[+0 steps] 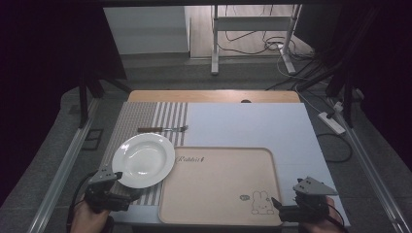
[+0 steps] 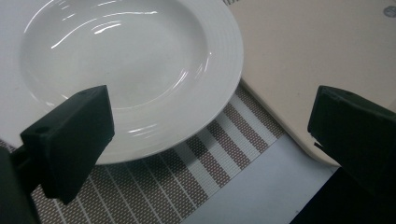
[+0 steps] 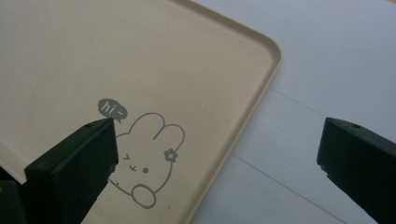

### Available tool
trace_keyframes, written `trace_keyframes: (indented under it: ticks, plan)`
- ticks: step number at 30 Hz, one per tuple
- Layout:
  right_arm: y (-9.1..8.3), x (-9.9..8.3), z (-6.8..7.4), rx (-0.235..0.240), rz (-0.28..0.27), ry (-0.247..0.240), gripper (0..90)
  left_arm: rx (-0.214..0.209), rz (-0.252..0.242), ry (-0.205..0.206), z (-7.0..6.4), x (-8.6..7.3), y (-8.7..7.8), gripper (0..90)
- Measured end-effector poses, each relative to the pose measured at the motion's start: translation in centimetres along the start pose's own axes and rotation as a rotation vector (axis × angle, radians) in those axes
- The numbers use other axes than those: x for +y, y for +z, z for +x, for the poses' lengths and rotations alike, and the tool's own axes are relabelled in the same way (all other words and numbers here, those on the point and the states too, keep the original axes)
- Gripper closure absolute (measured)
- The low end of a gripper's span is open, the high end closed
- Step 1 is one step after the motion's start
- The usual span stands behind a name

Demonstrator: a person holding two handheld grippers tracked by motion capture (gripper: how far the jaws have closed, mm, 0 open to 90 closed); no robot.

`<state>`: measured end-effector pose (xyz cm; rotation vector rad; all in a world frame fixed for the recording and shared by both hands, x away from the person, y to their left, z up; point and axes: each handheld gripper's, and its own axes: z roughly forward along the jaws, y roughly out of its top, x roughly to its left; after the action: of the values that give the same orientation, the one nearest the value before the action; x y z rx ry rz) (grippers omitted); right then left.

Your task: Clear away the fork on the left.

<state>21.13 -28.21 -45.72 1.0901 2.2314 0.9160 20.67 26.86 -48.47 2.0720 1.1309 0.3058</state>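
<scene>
A white deep plate (image 1: 144, 159) (image 2: 130, 70) rests on a striped placemat (image 1: 145, 115) (image 2: 187, 177) at the table's left. My left gripper (image 1: 127, 194) (image 2: 210, 135) hovers open just before the plate's near rim, its jaws wide apart with nothing between them. A beige tray (image 1: 218, 187) (image 2: 317, 60) (image 3: 93, 60) printed with a rabbit drawing (image 1: 262, 203) (image 3: 147, 161) lies to the right of the plate. Over the tray's near right corner my right gripper (image 1: 281, 206) (image 3: 217, 158) stands open and empty. A fork (image 1: 163, 129) with a brown handle lies beyond the plate.
A pale mat (image 1: 252, 121) (image 3: 327, 60) covers the tabletop under the tray. The wooden table edge (image 1: 214, 95) runs along the far side. On the floor beyond are a metal stand (image 1: 252, 29), cables and a power strip (image 1: 331, 122).
</scene>
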Motion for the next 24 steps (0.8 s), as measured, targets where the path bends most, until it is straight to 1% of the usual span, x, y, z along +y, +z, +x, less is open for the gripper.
trace_keyframes:
  ticks: [2, 6, 7, 8, 11, 15, 21, 24]
  plan:
    - [0.0, 0.0, 0.0, 0.001, 0.002, -0.004, 0.0, -0.009, -0.002, -0.001, 0.1, 0.2, 0.1, 1.6]
    - [0.0, 0.0, 0.0, 0.001, 0.004, -0.004, 0.0, -0.006, 0.005, 0.01, 0.2, 0.6, 0.5, 1.0]
    - [0.0, 0.0, 0.0, 0.001, 0.004, -0.004, 0.0, -0.002, 0.006, 0.009, 0.2, 0.7, 0.6, 1.0]
    - [0.0, 0.0, 0.0, 0.001, 0.003, -0.002, 0.0, 0.01, 0.008, 0.018, 0.3, 0.9, 1.0, 0.1]
    - [0.0, 0.0, 0.0, 0.001, 0.004, -0.007, 0.0, 0.0, 0.012, 0.019, 0.4, 1.1, 1.5, 0.0]
    - [0.0, 0.0, 0.0, 0.001, 0.004, -0.008, 0.0, 0.0, 0.022, 0.022, 0.5, 1.4, 2.0, 0.0]
    - [0.1, 0.0, 0.0, 0.003, 0.006, -0.008, 0.0, -0.001, 0.024, 0.018, 0.8, 1.8, 2.6, 0.0]
    - [0.1, 0.0, 0.0, 0.002, 0.007, -0.01, 0.0, 0.001, 0.027, 0.008, 1.1, 2.1, 3.0, 0.0]
